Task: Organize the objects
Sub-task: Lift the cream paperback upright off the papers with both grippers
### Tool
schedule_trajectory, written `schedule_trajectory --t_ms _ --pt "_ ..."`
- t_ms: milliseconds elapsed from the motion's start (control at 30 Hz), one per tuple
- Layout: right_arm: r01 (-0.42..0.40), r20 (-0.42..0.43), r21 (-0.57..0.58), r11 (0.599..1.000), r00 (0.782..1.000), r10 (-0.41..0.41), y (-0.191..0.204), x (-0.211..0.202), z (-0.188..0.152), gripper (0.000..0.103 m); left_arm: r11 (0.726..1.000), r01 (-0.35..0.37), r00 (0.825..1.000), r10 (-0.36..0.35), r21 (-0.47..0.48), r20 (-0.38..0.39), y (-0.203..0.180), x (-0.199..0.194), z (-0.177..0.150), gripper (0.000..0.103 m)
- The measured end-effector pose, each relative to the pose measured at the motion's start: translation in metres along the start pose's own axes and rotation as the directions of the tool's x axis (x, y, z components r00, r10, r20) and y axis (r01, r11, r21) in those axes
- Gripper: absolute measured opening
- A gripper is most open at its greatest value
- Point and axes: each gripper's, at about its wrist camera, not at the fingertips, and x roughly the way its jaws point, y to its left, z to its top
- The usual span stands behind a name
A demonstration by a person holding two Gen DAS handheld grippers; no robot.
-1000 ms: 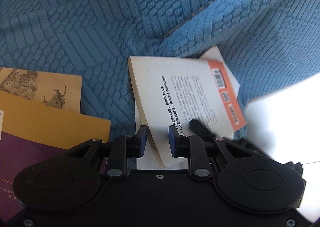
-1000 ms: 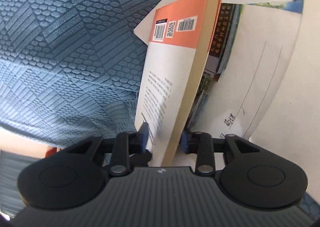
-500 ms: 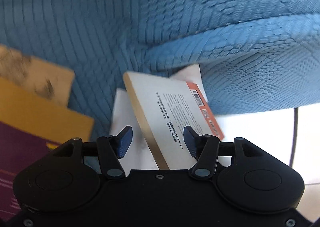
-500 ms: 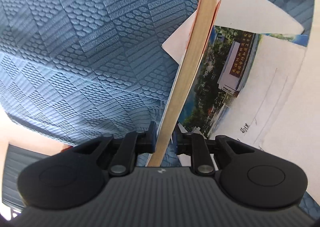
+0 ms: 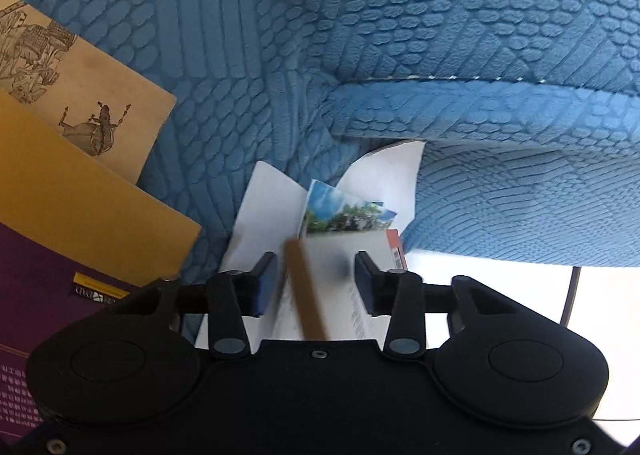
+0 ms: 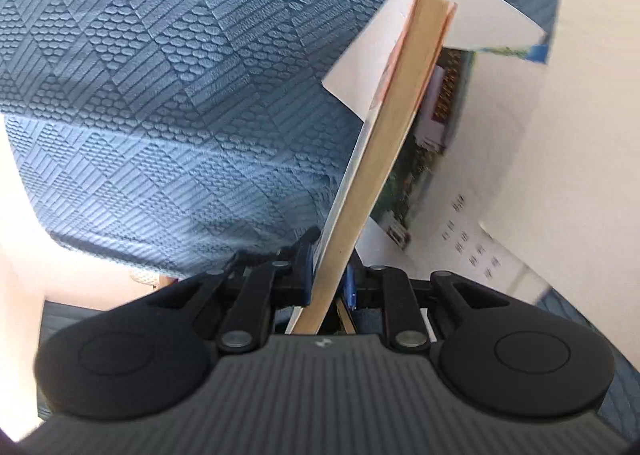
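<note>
**Mara:** Blue quilted fabric (image 5: 260, 55) covers everything behind the grippers, with a raised fold of it running across the right of the left wrist view. What is on it?

**Jon:** At the left edge, three covers overlap: a tan book with ink drawings (image 5: 80, 87), an ochre cover (image 5: 80, 215) over it, and a purple cover (image 5: 36, 295) nearest the camera. Further right lie white sheets (image 5: 264, 215) and a photo booklet (image 5: 344, 211) showing sky and trees.

**Mara:** And the paperback?

**Jon:** The paperback (image 6: 384, 159) stands on edge in the right gripper (image 6: 329, 275), page block toward the camera, tilted to the right. Both blue pads press its covers, so the jaws are narrow and clamped on it. Beside it, the photo booklet (image 6: 424, 159) and lined white sheets (image 6: 500, 215) lie flat.

**Mara:** The left gripper?

**Jon:** The left gripper (image 5: 316, 281) has the same paperback (image 5: 320, 283) between its fingers, blurred. Its jaws are closing, yet a gap shows on each side, so the pads are not pressing it.
</note>
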Motion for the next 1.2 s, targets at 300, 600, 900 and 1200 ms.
schedule_trajectory --t_ms 300,600,900,1200 --pt "0.057 0.008 0.038 0.998 0.998 -0.057 -0.015 -0.017 -0.008 0.021 0.986 -0.069 0.997 0.066 0.151 0.025 -0.014 0.002 -0.02 0.027" --pt "0.175 0.107 0.053 0.983 0.978 -0.18 -0.016 -0.029 -0.019 0.029 0.923 -0.108 0.991 0.068 0.37 0.119 -0.049 -0.027 -0.065 0.019" --pt "0.195 0.204 -0.096 0.976 0.964 -0.172 0.015 -0.05 -0.027 0.029 0.872 -0.124 0.98 0.032 0.474 0.198 -0.066 -0.073 -0.115 0.019" --pt "0.133 0.167 -0.177 0.975 0.981 -0.103 0.054 -0.061 -0.043 0.029 0.855 -0.11 0.965 -0.03 0.507 0.261 -0.077 -0.134 -0.137 0.019"
